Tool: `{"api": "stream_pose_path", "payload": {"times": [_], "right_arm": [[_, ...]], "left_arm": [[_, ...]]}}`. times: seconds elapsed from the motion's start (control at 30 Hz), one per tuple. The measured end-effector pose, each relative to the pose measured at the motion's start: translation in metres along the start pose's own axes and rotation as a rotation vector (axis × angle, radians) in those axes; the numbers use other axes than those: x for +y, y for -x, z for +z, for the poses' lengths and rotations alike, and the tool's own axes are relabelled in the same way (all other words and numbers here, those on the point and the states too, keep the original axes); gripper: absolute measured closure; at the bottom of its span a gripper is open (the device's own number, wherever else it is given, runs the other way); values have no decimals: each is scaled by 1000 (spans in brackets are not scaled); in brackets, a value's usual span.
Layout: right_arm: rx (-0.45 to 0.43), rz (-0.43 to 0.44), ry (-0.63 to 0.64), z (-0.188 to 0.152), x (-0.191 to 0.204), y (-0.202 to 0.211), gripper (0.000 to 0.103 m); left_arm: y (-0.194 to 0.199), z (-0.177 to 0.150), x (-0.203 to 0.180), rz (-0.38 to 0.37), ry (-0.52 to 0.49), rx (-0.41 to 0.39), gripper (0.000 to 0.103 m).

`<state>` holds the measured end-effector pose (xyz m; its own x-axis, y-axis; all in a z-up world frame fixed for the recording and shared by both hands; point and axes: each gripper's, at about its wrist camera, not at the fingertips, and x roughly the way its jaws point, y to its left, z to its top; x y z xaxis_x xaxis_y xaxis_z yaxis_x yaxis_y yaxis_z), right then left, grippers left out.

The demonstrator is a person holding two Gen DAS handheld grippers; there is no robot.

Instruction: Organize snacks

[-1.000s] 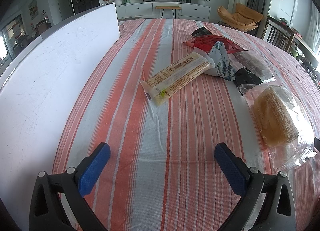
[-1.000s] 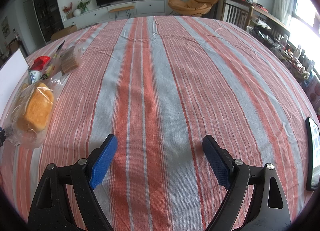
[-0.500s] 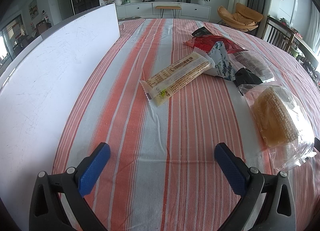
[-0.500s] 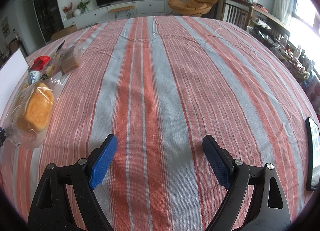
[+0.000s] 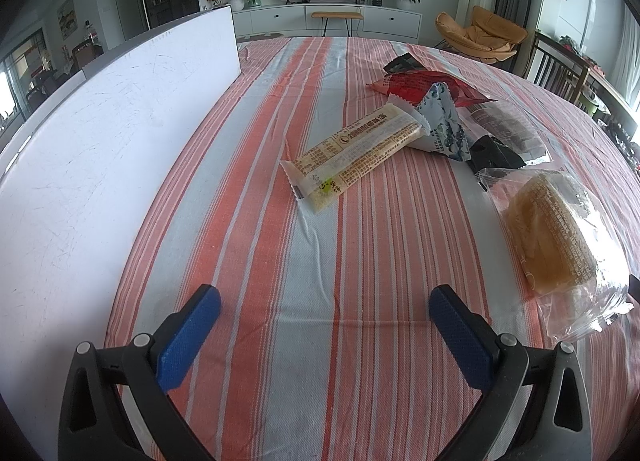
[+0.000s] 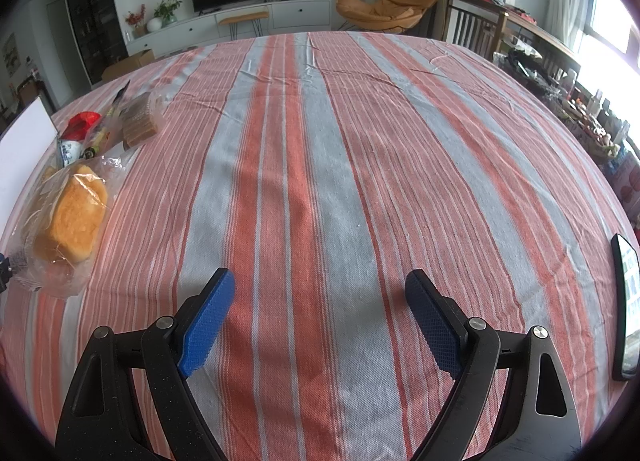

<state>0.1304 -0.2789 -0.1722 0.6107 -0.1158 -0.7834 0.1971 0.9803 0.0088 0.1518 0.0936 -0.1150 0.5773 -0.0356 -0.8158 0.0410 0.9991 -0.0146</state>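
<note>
Left gripper (image 5: 325, 301) — jaws spread wide, nothing between the blue pads (image 5: 192, 335), poised low over the striped tablecloth (image 5: 248, 189). Right gripper (image 6: 319, 293) likewise released, jaws wide apart and empty, over a bare run of the same cloth.

Left wrist view, clock positions taken from the gripper:
- Long cream snack bar (image 5: 352, 153) at about 12 o'clock, lying flat on the cloth, its length running toward 1 o'clock. Well ahead of the pads, not touched.
- Blue-and-white floral packet (image 5: 442, 127) at 1 o'clock, its near edge lying over the far end of the bar.
- Red packet (image 5: 420, 87) beyond the floral one, partly under it; a small black packet (image 5: 400, 62) just past it.
- Clear pack of dark brown slices (image 5: 508, 127) at 1–2 o'clock, with a black wrapper (image 5: 494, 157) just beside it on the near side.
- Bread in a clear bag (image 5: 556, 237) at 2 o'clock, nearest of the snacks, loose bag end reaching toward the right finger but apart from it.
- White box wall (image 5: 100, 149) runs along 9 to 11 o'clock; its inside is not visible.

Right wrist view: the snack group sits at 10 o'clock, bread bag closest, all well apart from the jaws. A phone (image 6: 626, 301) lies at the table edge at 3 o'clock.
</note>
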Motion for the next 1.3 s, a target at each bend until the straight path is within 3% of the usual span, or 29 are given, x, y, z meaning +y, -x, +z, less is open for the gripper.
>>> {"api": "stream_pose_path", "payload": {"times": [0.47, 0.67, 0.77, 0.87, 1.0, 1.03, 1.1, 1.13, 1.17, 1.2, 1.27, 1.3], "right_arm": [[0, 1, 0, 0, 0, 0, 13], [0, 1, 0, 0, 0, 0, 13], [0, 1, 1, 0, 0, 0, 13], [0, 1, 0, 0, 0, 0, 13], [0, 1, 0, 0, 0, 0, 13], [-1, 3, 0, 0, 0, 0, 13], [-1, 3, 0, 0, 0, 0, 13], [-1, 2, 0, 0, 0, 1, 13], [-1, 2, 0, 0, 1, 1, 13], [-1, 2, 0, 0, 0, 1, 13], [0, 2, 1, 0, 0, 0, 13], [1, 3, 3, 0, 1, 0, 12]], "left_arm": [[4, 0, 2, -1, -3, 3, 0], [0, 17, 12, -93, -55, 152, 0], [7, 39, 15, -144, -83, 142, 0], [4, 69, 0, -111, -213, 126, 0], [-36, 92, -32, 41, -518, 156, 0], [-45, 95, -36, 73, -557, 154, 0], [-52, 106, -35, 43, -556, 114, 1], [-53, 111, -31, 25, -531, 122, 5], [-55, 116, -24, -15, -479, 150, 32], [-56, 118, -17, -84, -423, 183, 70], [-54, 116, 0, -204, -287, 233, 73], [-48, 110, 4, -213, -257, 232, 73]]}}
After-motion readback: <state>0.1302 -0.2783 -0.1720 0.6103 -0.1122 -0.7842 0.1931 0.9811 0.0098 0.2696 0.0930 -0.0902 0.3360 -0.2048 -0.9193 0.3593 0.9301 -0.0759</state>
